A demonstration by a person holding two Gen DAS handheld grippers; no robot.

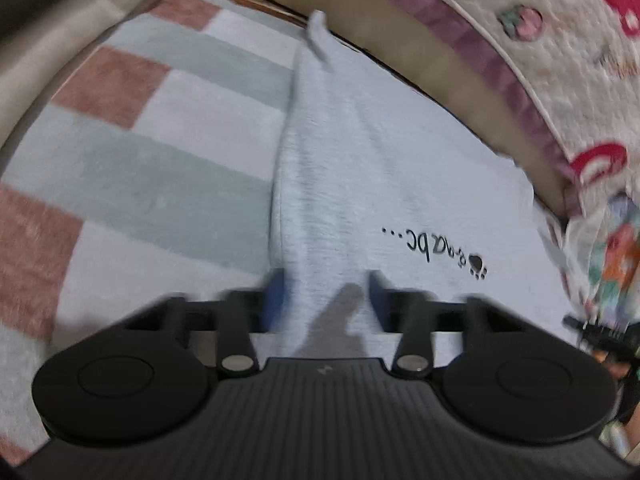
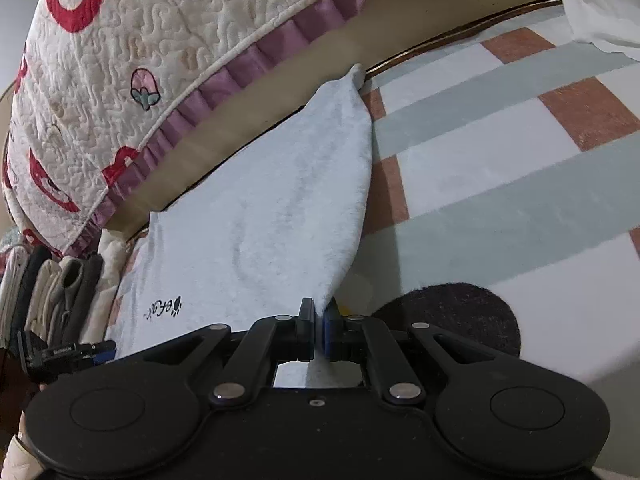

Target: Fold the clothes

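A pale blue garment (image 1: 360, 168) with small black lettering and a paw print (image 1: 478, 265) lies on a checked rug (image 1: 160, 184). In the left wrist view my left gripper (image 1: 326, 288) is open, its blue pads (image 1: 276, 288) on either side of a raised fold of the garment; the view is blurred. In the right wrist view my right gripper (image 2: 319, 320) is shut on a corner of the same garment (image 2: 264, 208), which stretches away from it. The left gripper also shows in the right wrist view (image 2: 72, 354) at the garment's left edge.
A quilted bedspread with red bears and a purple frill (image 2: 132, 64) hangs over the bed side beyond the garment. A stack of folded clothes (image 2: 52, 292) stands at the left. A dark round patch (image 2: 452, 316) lies on the rug by my right gripper.
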